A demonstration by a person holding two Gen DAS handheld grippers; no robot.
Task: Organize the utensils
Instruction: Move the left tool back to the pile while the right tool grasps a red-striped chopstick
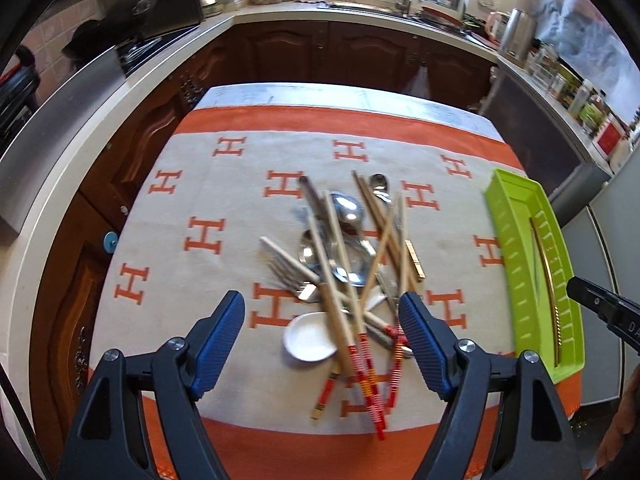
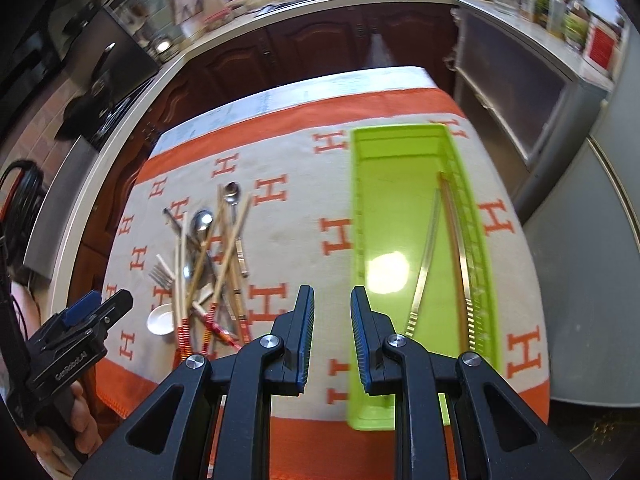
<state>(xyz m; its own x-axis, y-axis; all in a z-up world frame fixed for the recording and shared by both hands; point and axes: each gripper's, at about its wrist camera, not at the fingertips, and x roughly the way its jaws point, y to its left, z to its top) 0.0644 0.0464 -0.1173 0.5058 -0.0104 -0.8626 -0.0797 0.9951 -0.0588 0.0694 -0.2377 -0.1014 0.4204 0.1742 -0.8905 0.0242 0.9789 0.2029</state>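
Note:
A heap of utensils [image 1: 344, 264] lies on the orange-and-cream cloth: wooden chopsticks with red-striped ends, metal spoons, a fork [image 2: 162, 274] and a white ceramic spoon [image 1: 308, 338]. My left gripper [image 1: 322, 300] hovers above the near end of this heap, open wide, with nothing gripped. To the right stands a long green tray [image 1: 516, 240] holding a pair of metal chopsticks [image 2: 424, 264] along its right side. My right gripper [image 2: 332, 292] hangs over the tray's [image 2: 384, 200] near left rim, its jaws a narrow gap apart and empty. The heap [image 2: 204, 264] lies to its left.
The cloth-covered table [image 1: 180, 280] has dark wooden cabinets and a pale countertop [image 1: 360, 12] curving around its far and left sides. A steel appliance [image 2: 520, 92] and a grey fridge stand to the right. A hand [image 2: 80, 420] holds the left gripper [image 2: 100, 308].

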